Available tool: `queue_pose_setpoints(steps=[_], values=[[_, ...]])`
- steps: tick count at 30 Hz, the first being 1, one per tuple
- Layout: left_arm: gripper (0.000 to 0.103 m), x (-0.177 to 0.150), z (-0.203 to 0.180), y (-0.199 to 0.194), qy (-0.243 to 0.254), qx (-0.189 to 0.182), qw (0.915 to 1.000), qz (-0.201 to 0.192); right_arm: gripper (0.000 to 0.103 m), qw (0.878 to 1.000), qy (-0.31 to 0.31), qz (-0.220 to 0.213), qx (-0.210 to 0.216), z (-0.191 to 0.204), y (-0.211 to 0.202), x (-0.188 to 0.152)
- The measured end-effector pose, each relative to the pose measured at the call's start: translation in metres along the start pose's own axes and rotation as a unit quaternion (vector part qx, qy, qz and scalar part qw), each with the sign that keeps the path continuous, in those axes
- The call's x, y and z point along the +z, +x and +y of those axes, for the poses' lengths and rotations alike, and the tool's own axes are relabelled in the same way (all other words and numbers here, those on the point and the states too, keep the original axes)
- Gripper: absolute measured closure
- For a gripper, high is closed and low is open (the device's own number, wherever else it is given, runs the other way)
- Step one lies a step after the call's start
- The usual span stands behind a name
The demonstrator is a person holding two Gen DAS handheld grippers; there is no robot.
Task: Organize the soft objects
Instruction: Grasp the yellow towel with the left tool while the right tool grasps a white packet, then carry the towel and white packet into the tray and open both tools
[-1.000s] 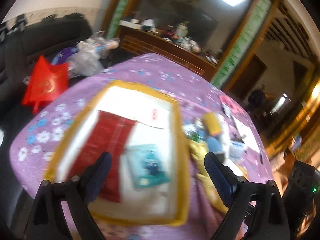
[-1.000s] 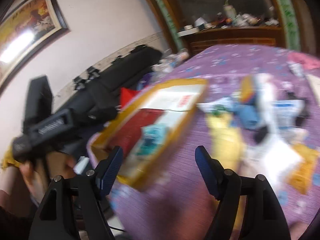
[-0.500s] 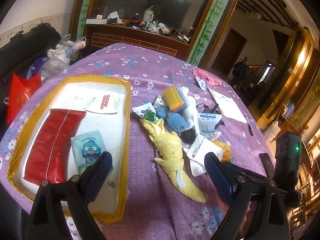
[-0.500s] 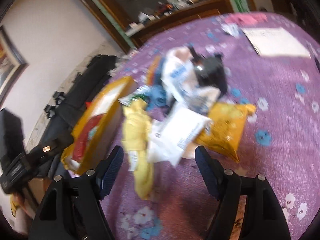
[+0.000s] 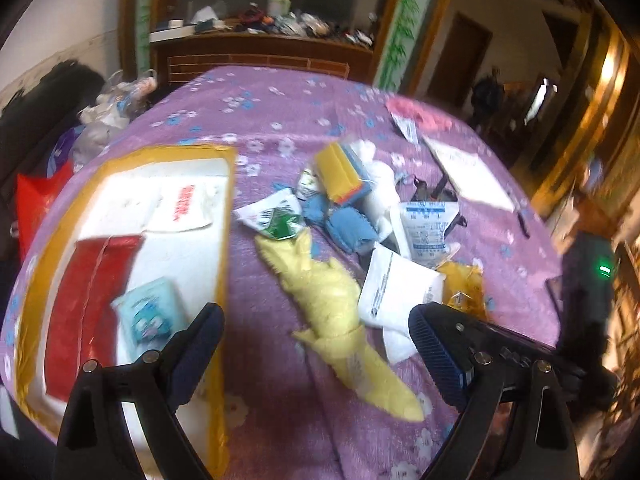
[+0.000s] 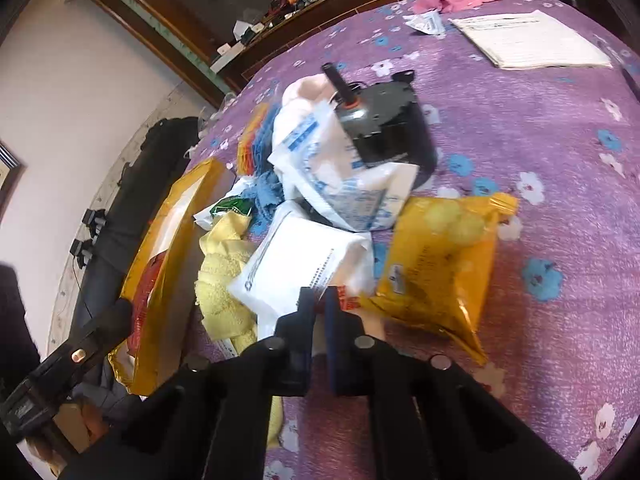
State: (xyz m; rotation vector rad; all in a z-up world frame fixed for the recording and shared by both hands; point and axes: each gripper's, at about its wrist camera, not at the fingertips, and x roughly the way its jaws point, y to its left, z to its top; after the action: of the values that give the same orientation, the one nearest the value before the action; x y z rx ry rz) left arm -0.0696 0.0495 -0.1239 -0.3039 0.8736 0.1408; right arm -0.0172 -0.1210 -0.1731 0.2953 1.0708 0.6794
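A pile of soft things lies on the purple flowered tablecloth: a yellow towel [image 5: 340,312], a white packet [image 5: 396,292], a yellow snack bag [image 6: 436,264], blue cloth [image 5: 348,228] and a printed white pouch [image 6: 340,168]. My left gripper [image 5: 316,344] is open and empty above the towel. My right gripper [image 6: 318,300] is shut at the near edge of the white packet [image 6: 304,264]; whether it pinches the packet I cannot tell. A yellow-rimmed tray [image 5: 226,200] at the left holds a red pouch [image 5: 84,304], a light blue tissue pack [image 5: 150,316] and a white packet.
A dark motor-like block [image 6: 384,128] sits on the pile. Papers [image 6: 528,40] and a pink cloth [image 6: 452,0] lie at the far side. A wooden cabinet [image 5: 256,52] stands behind the table. A black sofa with bags is at the left.
My right gripper has gone from wide open to shut and moved in to the white packet. My left gripper has shifted slightly toward the pile and stays open.
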Motion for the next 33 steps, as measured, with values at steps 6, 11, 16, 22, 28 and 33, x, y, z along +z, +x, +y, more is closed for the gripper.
queue_pose_setpoints(steps=[6, 11, 16, 22, 28, 33], values=[[0.022, 0.012, -0.023, 0.036, 0.037, 0.022, 0.9985, 0.033, 0.103, 0.997, -0.022, -0.072, 0.02, 0.003, -0.025, -0.008], [0.032, 0.009, -0.021, 0.055, 0.033, 0.023, 0.9978, 0.053, 0.103, 0.995, 0.002, -0.104, 0.005, -0.005, -0.033, -0.009], [0.062, 0.008, -0.008, 0.063, -0.011, 0.03, 0.9971, 0.069, 0.103, 0.996, 0.001, -0.094, 0.012, -0.003, -0.03, -0.005], [0.064, -0.004, 0.009, 0.029, -0.065, -0.04, 0.9957, 0.052, 0.102, 0.995, -0.004, -0.102, 0.022, -0.001, -0.033, -0.007], [0.064, -0.011, 0.024, -0.015, -0.094, -0.1, 0.9905, 0.008, 0.102, 0.993, -0.017, -0.114, 0.032, 0.004, -0.038, -0.009], [0.064, -0.016, 0.033, -0.045, -0.092, -0.113, 0.9892, -0.014, 0.102, 0.991, -0.037, -0.12, 0.037, 0.01, -0.041, -0.012]])
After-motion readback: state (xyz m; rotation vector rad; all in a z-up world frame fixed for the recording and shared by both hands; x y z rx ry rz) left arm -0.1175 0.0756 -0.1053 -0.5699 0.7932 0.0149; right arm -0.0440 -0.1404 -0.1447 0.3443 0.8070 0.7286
